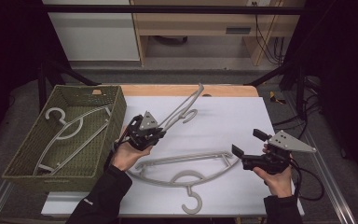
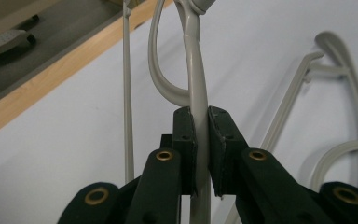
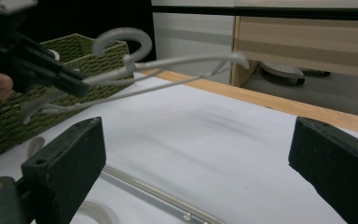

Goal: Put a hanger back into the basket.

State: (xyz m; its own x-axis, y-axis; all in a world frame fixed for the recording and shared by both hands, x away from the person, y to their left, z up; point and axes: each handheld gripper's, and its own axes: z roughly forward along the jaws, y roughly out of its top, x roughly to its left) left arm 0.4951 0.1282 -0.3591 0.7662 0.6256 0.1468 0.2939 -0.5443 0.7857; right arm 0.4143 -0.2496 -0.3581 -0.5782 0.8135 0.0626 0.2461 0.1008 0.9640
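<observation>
The hanger (image 1: 179,108) I am holding is up in the air, just to the right of the green basket (image 1: 25,154). The basket is the biggest thing here, and it has another hanger (image 1: 74,133) lying inside it. A third hanger (image 1: 186,170) lies flat on the white table (image 1: 233,116), to the right of the basket. My left gripper (image 2: 201,140) is squeezed tight on my hanger's arm. My right gripper (image 1: 246,148) is far right of the basket, wide open, holding nothing.
</observation>
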